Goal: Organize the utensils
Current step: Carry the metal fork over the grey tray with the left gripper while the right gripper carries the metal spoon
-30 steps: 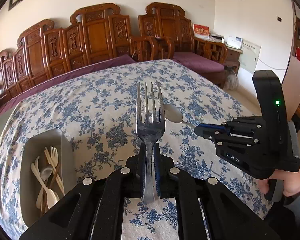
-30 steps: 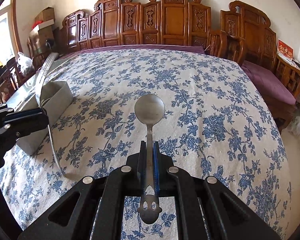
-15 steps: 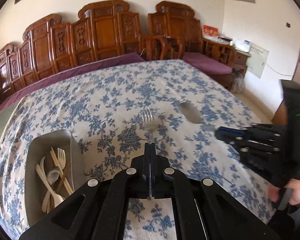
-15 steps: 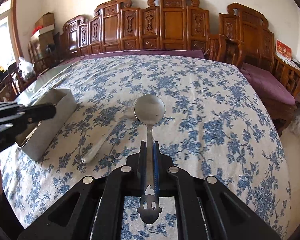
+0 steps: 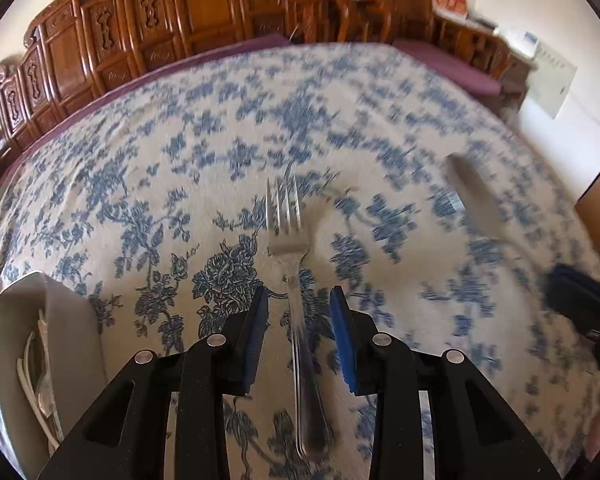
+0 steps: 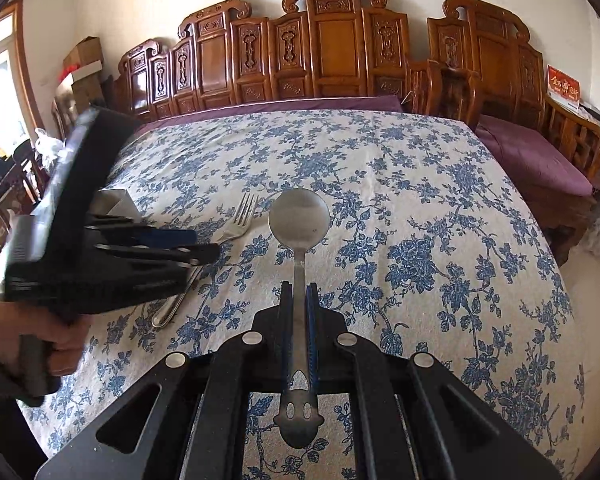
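1. The table (image 6: 440, 184), under a blue-flowered cloth, takes up both views, with carved wooden chairs (image 6: 332, 48) lined along its far edge.
2. A grey utensil bin (image 5: 60, 344) sits at the table's near left corner in the left wrist view. It already holds pale cutlery, though which pieces they are is hard to tell.
3. The left gripper (image 5: 298, 320) hangs low over the cloth with its blue-padded fingers (image 5: 256, 332) spread apart and nothing between them.
4. The fork (image 5: 294, 300) lies flat on the cloth between those spread fingers, tines pointing away and handle running back under the gripper. It appears to touch neither pad.
5. The right gripper (image 6: 299, 328) is clamped on the spoon (image 6: 299, 224), pinching its handle partway along. The bowl juts forward above the table, and the cut-out end of the handle hangs behind the fingers.
6. In judgement, the step in hand concerns the fork and where it rests. If it is to go to the bin, the fingers should straddle the handle squarely, drop until the pads nearly meet the cloth, then close on the narrow neck so the fork does not twist.
7. The spoon is best kept well apart from the left gripper meanwhile, since the two are near each other.
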`<state>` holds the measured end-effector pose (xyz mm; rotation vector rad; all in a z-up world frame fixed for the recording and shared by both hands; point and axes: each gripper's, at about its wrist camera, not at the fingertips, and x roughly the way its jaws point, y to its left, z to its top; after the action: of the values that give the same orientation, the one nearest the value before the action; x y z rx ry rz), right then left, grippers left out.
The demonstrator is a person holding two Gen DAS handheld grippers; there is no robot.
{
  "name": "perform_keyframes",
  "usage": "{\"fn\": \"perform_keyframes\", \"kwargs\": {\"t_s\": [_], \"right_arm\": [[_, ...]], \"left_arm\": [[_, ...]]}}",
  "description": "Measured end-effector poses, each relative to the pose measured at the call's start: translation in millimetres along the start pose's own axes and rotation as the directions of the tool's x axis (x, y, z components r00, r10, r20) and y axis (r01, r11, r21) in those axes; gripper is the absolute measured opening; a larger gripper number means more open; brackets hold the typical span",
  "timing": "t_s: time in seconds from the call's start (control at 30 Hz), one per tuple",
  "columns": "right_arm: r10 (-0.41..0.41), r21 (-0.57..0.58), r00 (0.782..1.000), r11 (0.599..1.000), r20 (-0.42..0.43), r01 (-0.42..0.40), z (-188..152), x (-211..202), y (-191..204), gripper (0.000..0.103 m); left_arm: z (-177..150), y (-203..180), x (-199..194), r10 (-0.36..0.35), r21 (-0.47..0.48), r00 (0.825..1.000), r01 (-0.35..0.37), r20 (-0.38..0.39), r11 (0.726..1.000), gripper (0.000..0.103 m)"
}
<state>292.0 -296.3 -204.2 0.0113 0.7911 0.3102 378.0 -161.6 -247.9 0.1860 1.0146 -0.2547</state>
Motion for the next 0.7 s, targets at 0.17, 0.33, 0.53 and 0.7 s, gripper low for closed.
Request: {"fn": "perform_keyframes", "kwargs": {"t_s": [0.17, 0.33, 0.53, 0.7], "right_arm": [[0.013, -0.002, 1.000, 1.000, -0.004, -0.013, 1, 1, 2, 0.008], [0.025, -0.013, 1.000, 1.000, -0.002, -0.026, 1, 0, 12, 0.008], [0.044, -0.046, 0.999, 0.998, 0.005, -0.044, 3, -5, 38, 0.008], [0.072, -0.085, 0.997, 0.994, 0.024, -0.070, 8, -11, 70, 0.008]], "left_arm": [[-3, 2, 2, -0.006, -0.009, 1.000, 0.006, -0.003, 1.000, 0.007], [-16, 5, -20, -0.001, 0.012, 1.000, 0.001, 0.025, 1.000, 0.006], [-32, 23, -74, -0.001, 0.009, 0.996, 0.001, 0.092, 1.000, 0.006], [-40, 51, -111, 0.023, -0.016, 0.990, -0.021, 0.138, 1.000, 0.006]]}}
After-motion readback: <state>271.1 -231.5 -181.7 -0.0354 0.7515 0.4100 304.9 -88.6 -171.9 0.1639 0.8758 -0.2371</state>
